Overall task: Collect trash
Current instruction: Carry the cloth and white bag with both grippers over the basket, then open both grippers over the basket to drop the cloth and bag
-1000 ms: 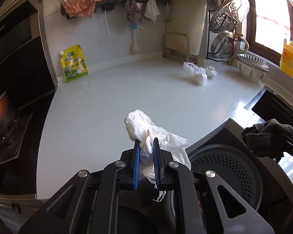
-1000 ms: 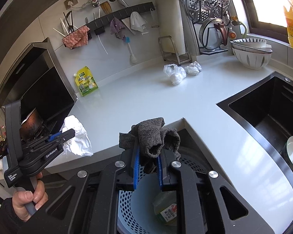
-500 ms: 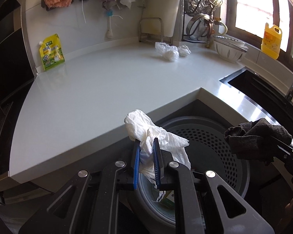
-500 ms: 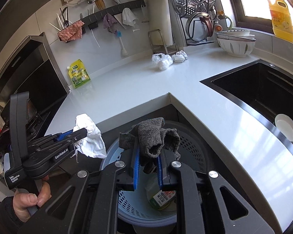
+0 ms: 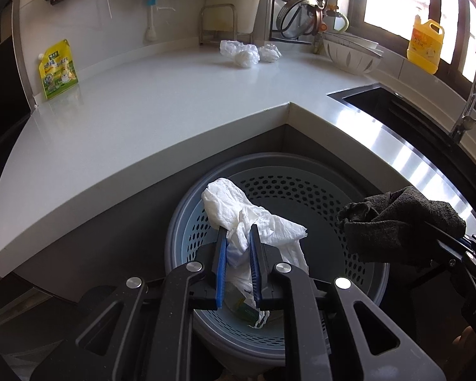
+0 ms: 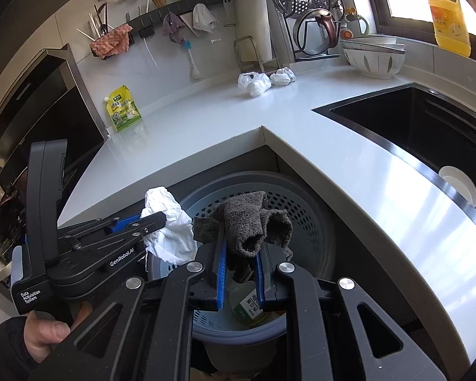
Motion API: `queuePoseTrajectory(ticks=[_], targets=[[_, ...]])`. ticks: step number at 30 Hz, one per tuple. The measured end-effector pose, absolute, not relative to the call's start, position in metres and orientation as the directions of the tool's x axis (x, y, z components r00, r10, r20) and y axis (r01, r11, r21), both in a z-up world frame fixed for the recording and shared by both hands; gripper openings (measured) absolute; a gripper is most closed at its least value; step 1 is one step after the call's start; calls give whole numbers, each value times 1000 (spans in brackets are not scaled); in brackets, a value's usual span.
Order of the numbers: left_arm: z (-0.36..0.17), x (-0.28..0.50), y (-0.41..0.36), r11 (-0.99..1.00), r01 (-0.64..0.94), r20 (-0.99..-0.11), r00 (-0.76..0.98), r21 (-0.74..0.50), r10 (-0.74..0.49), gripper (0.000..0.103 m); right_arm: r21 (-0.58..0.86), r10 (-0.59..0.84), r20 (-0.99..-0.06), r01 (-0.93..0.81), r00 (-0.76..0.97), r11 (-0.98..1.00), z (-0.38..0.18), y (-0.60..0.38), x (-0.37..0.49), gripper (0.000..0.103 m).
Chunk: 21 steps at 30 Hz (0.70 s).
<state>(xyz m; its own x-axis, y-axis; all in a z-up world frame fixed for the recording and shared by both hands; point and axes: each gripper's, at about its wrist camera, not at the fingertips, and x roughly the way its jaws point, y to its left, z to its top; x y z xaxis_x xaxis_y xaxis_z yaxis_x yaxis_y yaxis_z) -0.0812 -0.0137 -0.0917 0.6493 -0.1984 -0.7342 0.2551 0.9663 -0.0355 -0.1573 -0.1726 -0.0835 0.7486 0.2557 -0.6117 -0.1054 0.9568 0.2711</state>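
Observation:
My left gripper (image 5: 237, 238) is shut on a crumpled white plastic bag (image 5: 238, 212) and holds it over the round grey perforated bin (image 5: 301, 190) below the counter corner. My right gripper (image 6: 240, 247) is shut on a dark grey rag (image 6: 247, 222), also over the bin (image 6: 307, 222). In the right wrist view the left gripper (image 6: 149, 222) and its white bag (image 6: 168, 231) sit just left of the rag. The rag also shows at the right of the left wrist view (image 5: 399, 222). A bottle with a label (image 6: 249, 301) lies in the bin.
Two white crumpled bags (image 5: 241, 54) (image 5: 269, 52) lie at the back of the white counter (image 5: 142, 111). A green-yellow pouch (image 5: 57, 70) leans on the wall. The black sink (image 6: 412, 127), bowls (image 6: 374, 60) and a yellow bottle (image 6: 449, 22) are at the right.
Both grippers have moved back from above the counter and down to over the bin, each still holding its item. The bin now fills the lower middle of both views.

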Motion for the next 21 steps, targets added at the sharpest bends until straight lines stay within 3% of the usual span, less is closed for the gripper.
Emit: queuePoseTrajectory(ticks=[18, 20, 21], targets=[[-107, -64, -6, 972, 228, -771, 610, -50, -183, 19, 270, 271, -671, -112, 690, 956, -104, -164, -135, 17], [-107, -63, -5, 974, 222, -772, 610, -48, -177, 29, 272, 271, -670, -111, 691, 956, -105, -165, -134, 20], [-106, -63, -5, 975, 219, -771, 612, -49, -176, 41, 273, 270, -667, -109, 694, 956, -105, -165, -134, 26]])
